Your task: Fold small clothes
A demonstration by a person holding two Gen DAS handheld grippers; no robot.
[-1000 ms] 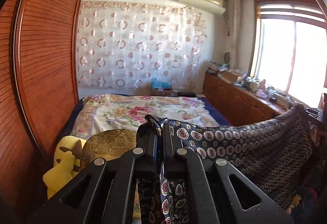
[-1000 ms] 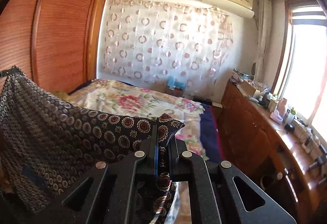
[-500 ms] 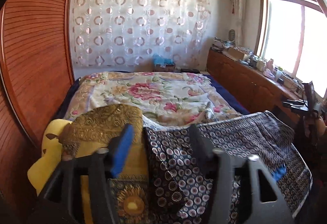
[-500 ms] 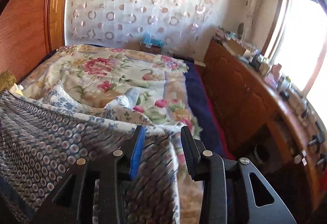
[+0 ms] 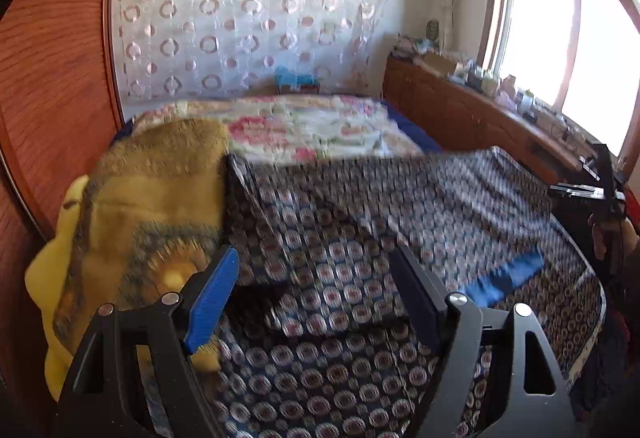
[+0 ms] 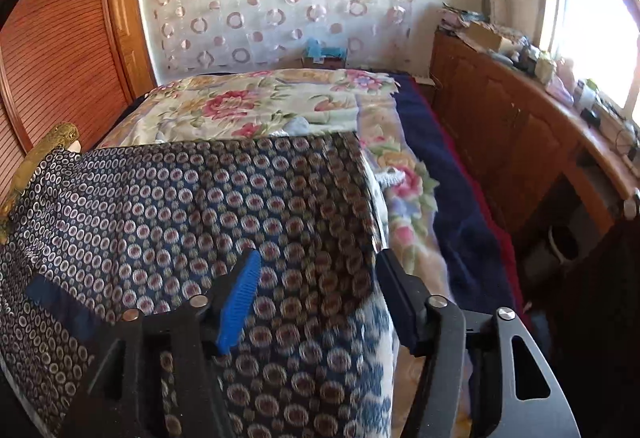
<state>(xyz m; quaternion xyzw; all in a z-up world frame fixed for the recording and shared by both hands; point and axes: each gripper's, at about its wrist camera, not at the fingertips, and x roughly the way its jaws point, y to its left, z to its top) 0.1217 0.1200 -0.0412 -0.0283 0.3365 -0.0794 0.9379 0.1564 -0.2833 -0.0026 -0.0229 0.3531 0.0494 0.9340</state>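
Our left gripper (image 5: pixel 314 294) stands wide open with nothing between its jaws, and our right gripper (image 6: pixel 318 298) is spread just as wide and just as empty — both hover low over the patterned garment (image 6: pixel 192 206), which lies spread on the bed (image 6: pixel 256 106) with its far edge straight across the floral quilt. In the left view the cloth (image 5: pixel 400 206) shows a diagonal crease and a blue tag near its right side, and its left edge lies against the gold cushion (image 5: pixel 152 198). We judge the main risk is a crooked fold: that crease could get trapped under the next layer, and a pinch taken off the corner would drag the fabric askew. The soft, uneven bedding may also let the cloth slide toward the bed's right edge. Both grippers point forward and slightly down along the bed, side by side, the right one near the garment's right-hand corner.
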